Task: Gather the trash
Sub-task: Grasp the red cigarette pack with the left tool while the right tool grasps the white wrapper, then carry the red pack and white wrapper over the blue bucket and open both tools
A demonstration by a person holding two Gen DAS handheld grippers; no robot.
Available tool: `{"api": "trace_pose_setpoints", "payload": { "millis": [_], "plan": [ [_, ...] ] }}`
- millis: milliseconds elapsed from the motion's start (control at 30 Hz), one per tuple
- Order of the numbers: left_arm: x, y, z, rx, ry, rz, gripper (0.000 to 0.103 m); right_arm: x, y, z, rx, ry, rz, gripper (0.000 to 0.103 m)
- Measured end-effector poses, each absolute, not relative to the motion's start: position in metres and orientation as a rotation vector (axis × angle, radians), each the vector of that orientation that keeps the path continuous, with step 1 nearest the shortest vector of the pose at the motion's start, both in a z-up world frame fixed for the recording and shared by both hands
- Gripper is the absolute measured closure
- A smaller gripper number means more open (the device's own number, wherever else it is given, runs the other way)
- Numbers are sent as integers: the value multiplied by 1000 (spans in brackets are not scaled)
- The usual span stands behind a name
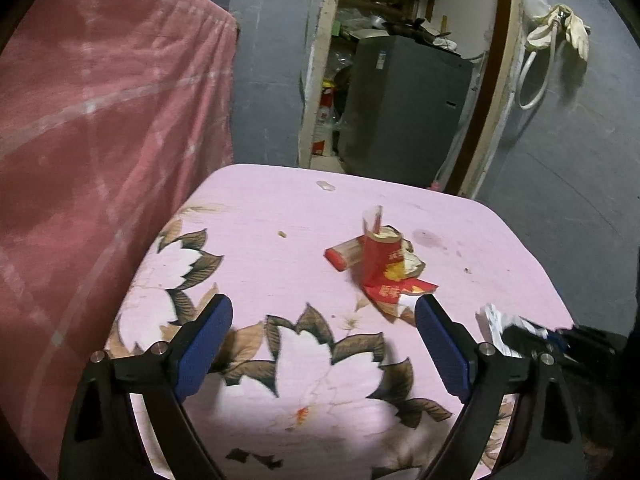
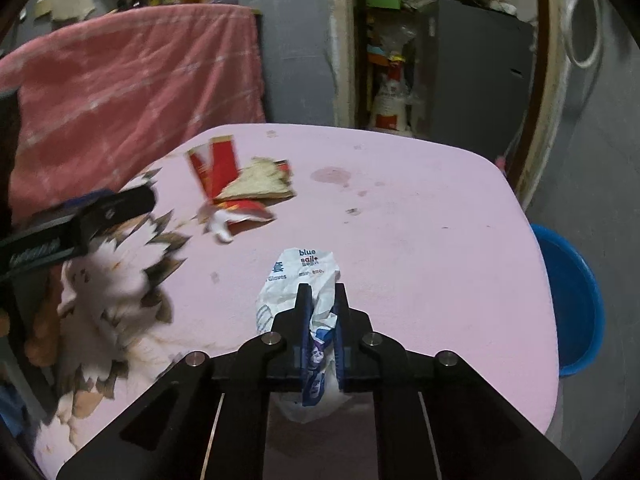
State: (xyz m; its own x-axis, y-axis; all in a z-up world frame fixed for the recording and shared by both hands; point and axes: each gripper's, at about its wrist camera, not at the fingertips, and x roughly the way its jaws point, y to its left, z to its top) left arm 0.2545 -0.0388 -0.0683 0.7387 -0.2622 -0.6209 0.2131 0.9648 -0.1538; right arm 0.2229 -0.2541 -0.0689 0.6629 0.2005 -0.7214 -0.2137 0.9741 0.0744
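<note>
1. Right gripper [image 2: 322,300] pinching white glove wrapper [image 2: 298,280], near tabletop's [image 2: 420,240] front edge.
2. Left gripper [image 1: 324,344] spread wide, short of torn red carton [image 1: 380,268] mid-table.
3. Risk: thin wrapper slips free; carton scraps scatter when grabbed.

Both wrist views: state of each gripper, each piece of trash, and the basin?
left gripper: open, empty, above the table.
right gripper: shut on white wrapper.
white wrapper: crumpled, pinched.
red carton: torn, lying on pink table.
blue basin: beside table, upright.
</note>
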Motion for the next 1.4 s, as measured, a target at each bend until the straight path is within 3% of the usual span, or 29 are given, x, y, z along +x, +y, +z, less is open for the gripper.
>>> {"api": "trace_pose_setpoints", "payload": {
  "millis": [67,133,467,867,1067,1133,1400],
  "plan": [
    [256,-45,-68,-68,698,-279,15,233,-261,-70,21,823,215,96],
    [260,-52,-68,-54,706,-293,27,242,-267,-70,46,826,199,96],
    [287,-74,-73,-69,760,-313,47,267,-273,-70,73,803,169,96],
    [301,-70,-73,-150,774,-295,88,258,-279,-69,97,741,175,97],
    [295,-63,-69,-171,747,-240,92,251,-283,-65,109,709,178,97],
    [292,-62,-68,-167,741,-221,99,249,-282,-63,109,698,178,97],
    [266,-58,-61,-158,653,-145,99,240,-284,-58,115,667,194,97]
  ]
}}
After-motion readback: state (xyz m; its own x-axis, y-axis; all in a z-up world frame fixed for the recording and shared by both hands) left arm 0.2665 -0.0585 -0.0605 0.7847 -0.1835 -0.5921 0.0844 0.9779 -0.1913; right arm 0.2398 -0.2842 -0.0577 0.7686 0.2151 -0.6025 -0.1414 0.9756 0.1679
